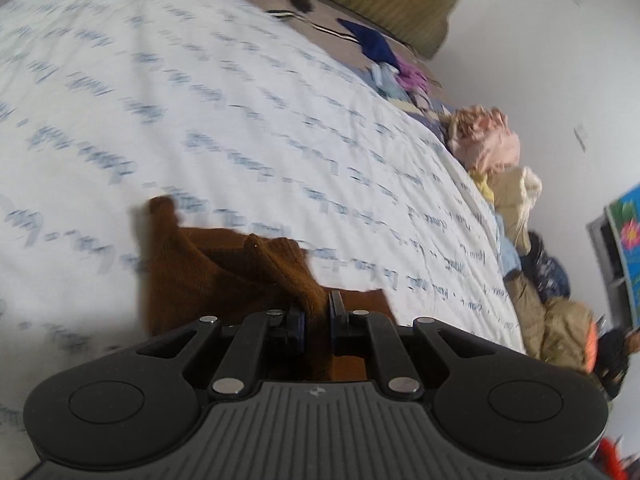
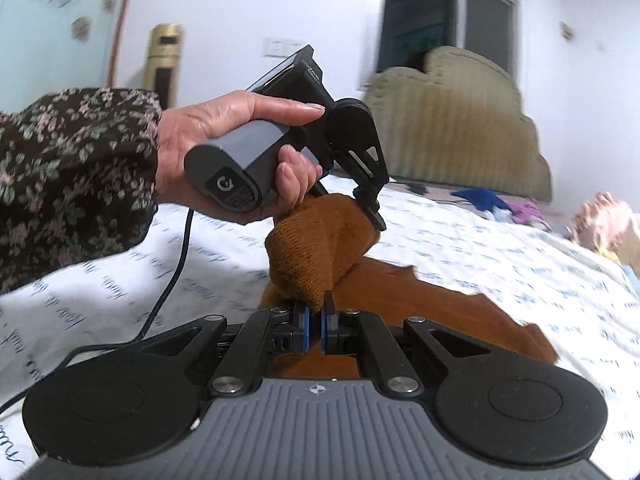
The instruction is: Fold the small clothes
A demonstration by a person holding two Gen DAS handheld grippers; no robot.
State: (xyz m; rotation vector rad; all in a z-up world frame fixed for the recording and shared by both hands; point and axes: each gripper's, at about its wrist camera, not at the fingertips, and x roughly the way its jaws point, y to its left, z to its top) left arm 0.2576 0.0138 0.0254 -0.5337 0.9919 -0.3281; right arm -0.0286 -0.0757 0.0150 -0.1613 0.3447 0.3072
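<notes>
A small brown knit garment (image 1: 208, 276) lies partly on the white bedsheet with blue script (image 1: 200, 100). My left gripper (image 1: 317, 312) is shut on a raised fold of it. In the right wrist view the garment (image 2: 320, 248) hangs lifted between both grippers, the rest trailing over the sheet (image 2: 500, 248) to the right. My right gripper (image 2: 316, 312) is shut on its lower bunched edge. The left gripper (image 2: 370, 204), held by a hand in a floral sleeve, pinches the garment's upper edge just above and beyond my right one.
A pile of clothes (image 1: 496, 148) runs along the bed's right edge by the wall. A blue garment (image 1: 372, 40) and a beige headboard (image 2: 452, 120) are at the far end. A black cable (image 2: 176, 272) hangs from the left gripper.
</notes>
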